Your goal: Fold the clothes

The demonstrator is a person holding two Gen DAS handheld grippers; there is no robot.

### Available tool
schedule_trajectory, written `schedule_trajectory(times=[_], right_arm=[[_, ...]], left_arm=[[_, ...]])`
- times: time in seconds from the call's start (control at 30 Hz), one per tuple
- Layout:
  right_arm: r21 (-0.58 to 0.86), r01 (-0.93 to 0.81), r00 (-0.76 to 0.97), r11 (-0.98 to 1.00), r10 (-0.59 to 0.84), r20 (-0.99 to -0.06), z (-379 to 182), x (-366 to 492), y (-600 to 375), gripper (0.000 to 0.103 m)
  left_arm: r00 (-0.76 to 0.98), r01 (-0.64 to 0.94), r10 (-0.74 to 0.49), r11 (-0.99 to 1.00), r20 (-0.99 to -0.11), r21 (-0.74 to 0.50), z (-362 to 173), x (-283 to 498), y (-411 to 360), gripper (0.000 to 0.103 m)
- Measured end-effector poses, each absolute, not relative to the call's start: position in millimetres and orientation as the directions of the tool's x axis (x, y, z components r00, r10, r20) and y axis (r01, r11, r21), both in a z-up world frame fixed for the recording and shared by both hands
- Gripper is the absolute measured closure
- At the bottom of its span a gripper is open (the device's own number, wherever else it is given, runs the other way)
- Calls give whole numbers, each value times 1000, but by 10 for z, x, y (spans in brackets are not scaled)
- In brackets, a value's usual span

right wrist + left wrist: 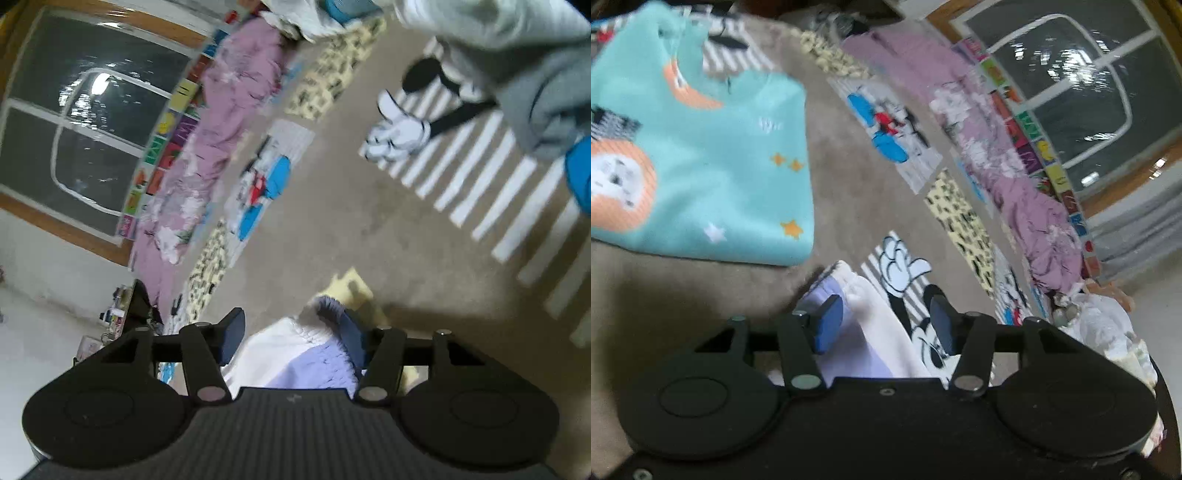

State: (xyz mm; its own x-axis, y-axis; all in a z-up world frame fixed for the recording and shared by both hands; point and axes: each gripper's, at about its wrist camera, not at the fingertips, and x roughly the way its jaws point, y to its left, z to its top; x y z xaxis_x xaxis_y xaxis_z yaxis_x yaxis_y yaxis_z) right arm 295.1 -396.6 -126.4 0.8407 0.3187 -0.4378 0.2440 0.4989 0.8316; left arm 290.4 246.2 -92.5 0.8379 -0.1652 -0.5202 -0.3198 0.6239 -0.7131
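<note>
— Between the left tongs [884, 325], what's that lying on the cartoon-print bedspread [849, 177]?

— A white-and-lilac soft garment with a gathered cuff [849, 317]. The blue pads stand apart on either side and press on nothing. The right tongs [291, 332] are likewise spread over the same white-and-lilac piece [295, 354]; one pad sits close to the ribbed lilac edge, but I see no pinch.

— Why hold both so low over it?

— My guess: the cloth has been set down flat, each corner let go, so the fold can lie without slipping.

— And the turquoise knitted sweater with orange moons and stars [701, 158]?

— Folded into a neat rectangle, well apart on the bed, probably placed there as finished. A crumpled mauve quilt [997, 155] runs along the far edge.

— Any baskets or boxes?

— None that I can make out; the clothes lie straight on the bed.
</note>
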Motion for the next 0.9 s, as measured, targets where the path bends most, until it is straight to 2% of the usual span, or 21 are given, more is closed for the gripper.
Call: schedule_trajectory(times=[0.23, 0.47, 0.63, 0.9], right_arm=[[817, 219, 849, 534, 308, -429, -1215, 2278, -3923, 38], [845, 287, 805, 451, 364, -468, -1639, 1723, -3740, 37], [846, 250, 821, 470, 360, -443, -1700, 1537, -3593, 38], [844, 222, 815, 489, 382, -436, -1706, 1762, -3598, 37]], left_arm=[[844, -336, -129, 629, -520, -701, -992, 1958, 2458, 51], [829, -412, -113, 537, -548, -736, -1287, 1260, 2495, 51], [822, -430, -124, 506, -556, -748, -1464, 1153, 2522, 51], [831, -409, -123, 525, -542, -746, -1583, 1368, 2528, 51]])
